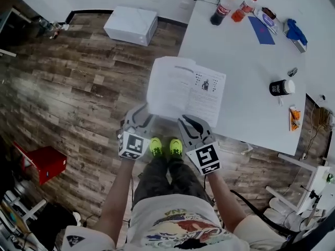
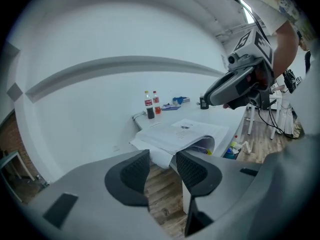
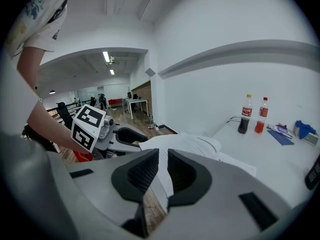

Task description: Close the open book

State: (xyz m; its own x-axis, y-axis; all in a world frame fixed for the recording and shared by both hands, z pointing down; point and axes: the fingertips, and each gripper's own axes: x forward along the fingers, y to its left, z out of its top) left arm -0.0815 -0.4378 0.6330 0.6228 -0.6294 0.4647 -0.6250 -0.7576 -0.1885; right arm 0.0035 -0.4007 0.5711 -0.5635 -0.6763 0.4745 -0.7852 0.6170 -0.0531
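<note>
The open book (image 1: pixel 186 88) lies on the near-left corner of the white table (image 1: pixel 246 56), its left pages overhanging the edge. My left gripper (image 1: pixel 142 113) is at the book's near-left corner, open; in the left gripper view a hanging page corner shows just past the left gripper (image 2: pixel 162 166), and the book (image 2: pixel 182 134) lies beyond. My right gripper (image 1: pixel 184 122) meets the book's near edge. In the right gripper view a thin page runs down between the narrow jaws of the right gripper (image 3: pixel 163 170), which is shut on it. The book (image 3: pixel 187 144) swells behind.
Two drink bottles (image 1: pixel 222 9) stand at the table's far side beside a blue notebook (image 1: pixel 260 30). A black cup (image 1: pixel 280 88) sits to the right. On the wood floor are a white box (image 1: pixel 131 25) and a red box (image 1: pixel 44 161). My green shoes (image 1: pixel 165 146) are below the book.
</note>
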